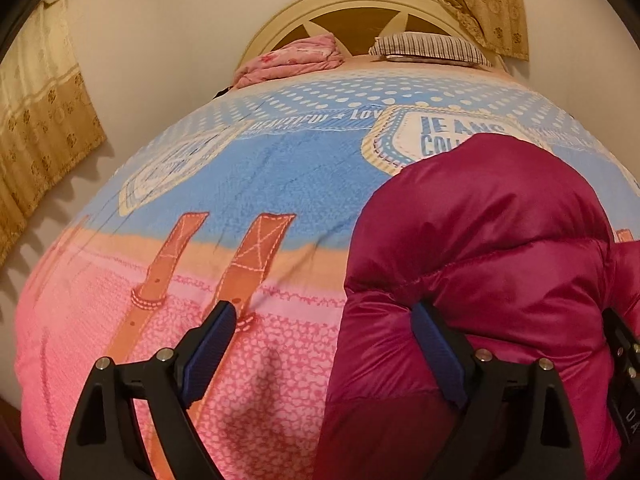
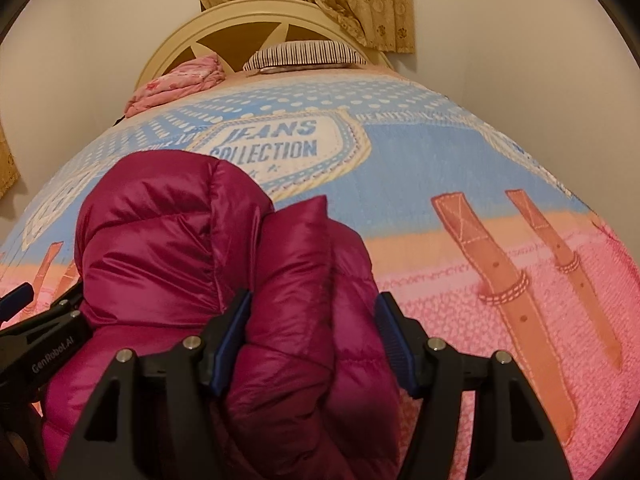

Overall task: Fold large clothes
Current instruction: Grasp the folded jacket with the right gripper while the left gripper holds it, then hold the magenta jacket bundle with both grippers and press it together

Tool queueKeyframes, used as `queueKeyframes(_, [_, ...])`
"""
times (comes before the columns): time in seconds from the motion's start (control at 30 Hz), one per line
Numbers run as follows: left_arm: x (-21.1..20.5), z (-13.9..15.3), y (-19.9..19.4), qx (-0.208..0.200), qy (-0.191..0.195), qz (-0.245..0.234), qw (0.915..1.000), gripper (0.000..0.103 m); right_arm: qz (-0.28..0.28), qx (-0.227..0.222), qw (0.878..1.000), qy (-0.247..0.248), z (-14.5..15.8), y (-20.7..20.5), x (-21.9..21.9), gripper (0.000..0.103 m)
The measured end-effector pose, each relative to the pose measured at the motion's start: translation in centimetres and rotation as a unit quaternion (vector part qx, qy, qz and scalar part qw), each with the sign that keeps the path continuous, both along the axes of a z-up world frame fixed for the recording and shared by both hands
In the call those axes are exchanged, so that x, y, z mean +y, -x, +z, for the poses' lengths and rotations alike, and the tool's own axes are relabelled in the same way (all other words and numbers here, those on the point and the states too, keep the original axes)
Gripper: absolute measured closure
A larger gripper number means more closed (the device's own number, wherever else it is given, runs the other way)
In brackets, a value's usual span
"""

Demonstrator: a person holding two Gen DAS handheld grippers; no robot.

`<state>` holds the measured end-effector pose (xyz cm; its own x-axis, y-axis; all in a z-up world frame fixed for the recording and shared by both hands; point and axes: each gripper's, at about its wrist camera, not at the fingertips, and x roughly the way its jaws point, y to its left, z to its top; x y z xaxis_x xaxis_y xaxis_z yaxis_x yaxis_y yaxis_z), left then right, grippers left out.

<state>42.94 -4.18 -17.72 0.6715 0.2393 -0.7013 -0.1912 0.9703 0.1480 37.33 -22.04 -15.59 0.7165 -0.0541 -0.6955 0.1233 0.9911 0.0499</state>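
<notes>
Our left fingers point(image 1: 226, 322) spread wide, jacket point(image 1: 480, 260) edge beside right one, nothing pinched. Our right fingers point(image 2: 236, 320) pinch bunched jacket fold. Jacket heaped on bed point(image 1: 240, 184), over bedspread's pink and blue print.

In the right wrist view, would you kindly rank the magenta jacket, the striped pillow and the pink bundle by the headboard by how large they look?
1. Jacket, by far, though it lies nearest the camera.
2. Striped pillow and pink bundle: too alike to rank.
</notes>
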Motion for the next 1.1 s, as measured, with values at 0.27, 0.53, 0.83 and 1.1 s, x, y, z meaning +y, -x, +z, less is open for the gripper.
queueKeyframes(0.27, [0.2,-1.0,-0.3,0.006,0.011,0.01,0.9999,0.009,-0.004,0.008,1.0,-0.003,-1.1,-0.4,-0.1,0.038])
queueKeyframes(0.53, [0.5,-1.4,-0.5,0.011,0.021,0.009,0.9997,0.008,-0.004,0.024,1.0,-0.006,-1.9,-1.1,-0.2,0.034])
queueKeyframes(0.83, [0.6,-1.6,-0.6,0.013,0.023,0.008,0.9996,0.008,-0.005,0.032,0.999,-0.009,-2.3,-1.5,-0.3,0.033])
queueKeyframes(1.1, [0.7,-1.9,-0.8,0.018,0.025,0.006,0.9995,0.008,-0.005,0.038,0.999,-0.011,-2.5,-1.7,-0.4,0.031])
